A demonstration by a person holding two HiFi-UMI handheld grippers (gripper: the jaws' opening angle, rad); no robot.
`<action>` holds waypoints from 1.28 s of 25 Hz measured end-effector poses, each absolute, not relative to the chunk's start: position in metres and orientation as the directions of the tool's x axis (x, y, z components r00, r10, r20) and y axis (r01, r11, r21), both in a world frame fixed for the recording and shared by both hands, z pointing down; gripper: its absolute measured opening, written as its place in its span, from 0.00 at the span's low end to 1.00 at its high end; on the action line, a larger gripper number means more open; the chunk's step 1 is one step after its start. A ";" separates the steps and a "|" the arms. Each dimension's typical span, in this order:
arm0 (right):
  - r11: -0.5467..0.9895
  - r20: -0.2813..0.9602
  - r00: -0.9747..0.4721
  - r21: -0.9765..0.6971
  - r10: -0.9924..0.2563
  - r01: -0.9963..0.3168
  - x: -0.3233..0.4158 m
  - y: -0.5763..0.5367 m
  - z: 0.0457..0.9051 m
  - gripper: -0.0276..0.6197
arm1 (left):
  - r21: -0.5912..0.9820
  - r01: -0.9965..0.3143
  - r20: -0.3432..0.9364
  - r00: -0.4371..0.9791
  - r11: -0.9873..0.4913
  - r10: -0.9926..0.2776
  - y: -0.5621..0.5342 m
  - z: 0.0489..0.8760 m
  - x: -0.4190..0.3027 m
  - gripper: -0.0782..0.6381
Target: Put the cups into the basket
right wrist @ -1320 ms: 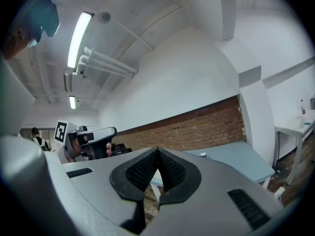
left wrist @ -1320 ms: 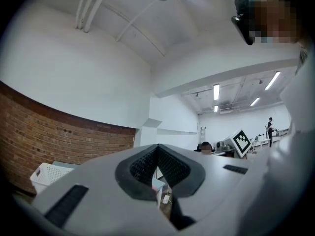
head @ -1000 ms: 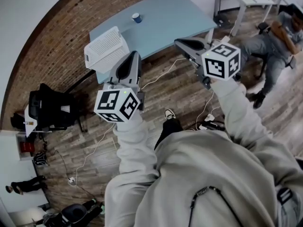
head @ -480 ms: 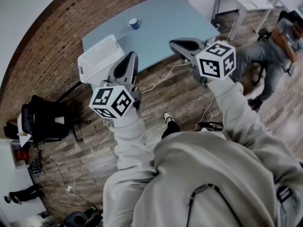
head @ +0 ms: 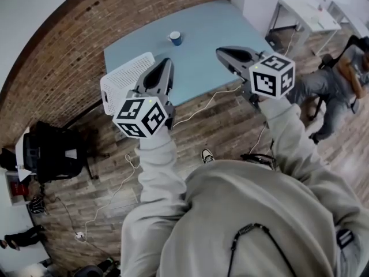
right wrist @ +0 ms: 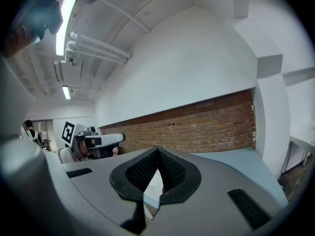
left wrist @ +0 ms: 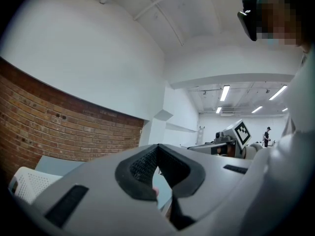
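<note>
At the far left of the head view a black chair (head: 53, 149) stands on the wooden floor (head: 213, 117) below the curved brick wall (head: 75, 45), well clear of the tabletop (head: 222, 22). The white basket (head: 122, 78) sits on the tabletop's left end, close to its near edge. Just right of it the left gripper (head: 165, 63) is held in the air, its tips showing against the near part of the tabletop. In the left gripper view the fingers are closed, pads meeting at the tips with nothing between them. That view also catches the basket low at the left and the other gripper's marker cube (left wrist: 242, 131) off to the right. The one blue cup (head: 175, 37) stands upright toward the brick wall, apart from the basket. It lies beyond both pairs of fingers and between them, touched by neither, with bare tabletop all round it. Only the head view shows it. The right gripper (head: 223, 52) hangs before the tabletop's right part, near the corner, and its fingers are likewise closed and empty. Its own view shows the brick wall and the long open tabletop ahead. A cable (head: 210, 100) trails on the floor below the near edge. Further right stand a white table (head: 308, 17) and a seated person (head: 340, 77).
</note>
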State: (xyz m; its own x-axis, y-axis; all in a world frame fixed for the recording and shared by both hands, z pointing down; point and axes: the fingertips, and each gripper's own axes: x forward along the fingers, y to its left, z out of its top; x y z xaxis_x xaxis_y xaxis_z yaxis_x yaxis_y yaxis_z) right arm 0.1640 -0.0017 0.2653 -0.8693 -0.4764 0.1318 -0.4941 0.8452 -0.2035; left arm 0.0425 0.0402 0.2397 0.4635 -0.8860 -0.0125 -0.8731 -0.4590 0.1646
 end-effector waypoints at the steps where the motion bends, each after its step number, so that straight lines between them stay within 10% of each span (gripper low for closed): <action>1: 0.842 0.134 -0.866 -0.204 -0.482 -0.500 0.157 -0.013 0.264 0.06 | 0.167 -0.872 -0.011 0.464 -0.459 -0.886 0.031 0.240 0.034 0.10; 32: 0.834 0.100 -0.853 -0.180 -0.513 -0.522 0.059 -0.296 0.274 0.06 | 0.159 -0.878 -0.054 0.449 -0.451 -0.892 -0.240 0.257 -0.061 0.10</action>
